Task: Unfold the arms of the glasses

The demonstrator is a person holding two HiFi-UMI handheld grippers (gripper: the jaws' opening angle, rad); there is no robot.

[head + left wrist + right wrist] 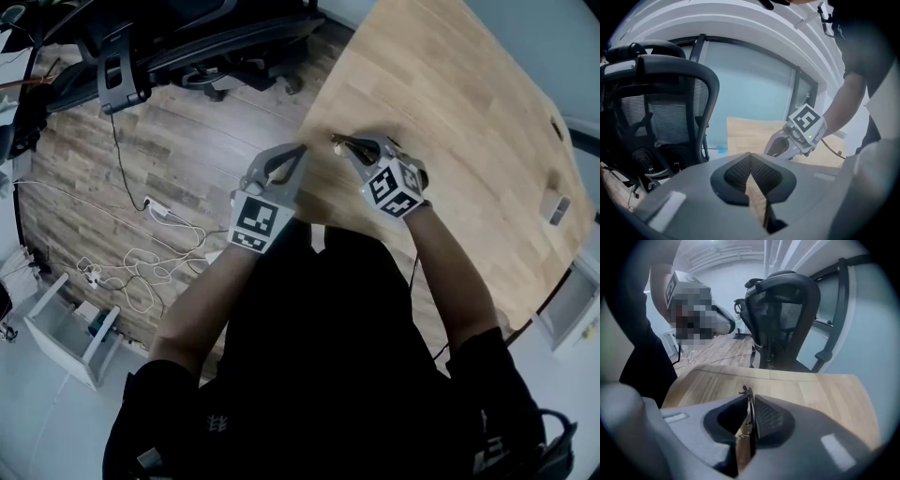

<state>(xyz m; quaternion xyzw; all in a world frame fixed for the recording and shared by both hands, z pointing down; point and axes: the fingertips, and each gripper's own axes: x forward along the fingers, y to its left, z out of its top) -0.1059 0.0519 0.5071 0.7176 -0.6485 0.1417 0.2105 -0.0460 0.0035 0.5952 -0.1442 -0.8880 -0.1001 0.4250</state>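
**1. Left gripper** (pixel 302 150)
- Jaws pressed together, nothing btwn them.
- Pos.: just off the table (pixel 450 112) edge at its near corner, tips aimed toward the other tool.
- Judged purpose: free tool, parked close so it can take an arm once the frame is steadied.

**2. Right gripper** (pixel 339 141)
- Pos.: over the same corner, tilted downward, near the left gripper's tips but apart from them.
- Jaws nearly together, pinching a thin dark part of the glasses (pixel 750 406), which stands edge-on btwn the pads.
- The glasses thus sit at this tool's tips, low over the tabletop by the near corner. Contact w/ the wood: cannot tell.
- Which part is pinched (rim or arm), and whether the arms are folded: cannot tell; too thin, mostly hidden.
- Judged purpose: a low, fixed pinch gives the 2nd tool something to pull against and limits the drop if the grip slips.

**3. Beyond the table**
- Office chair (pixel 187 47) on the floor past the corner, well apart.
- Loose cables (pixel 141 258) on the floor; not involved.
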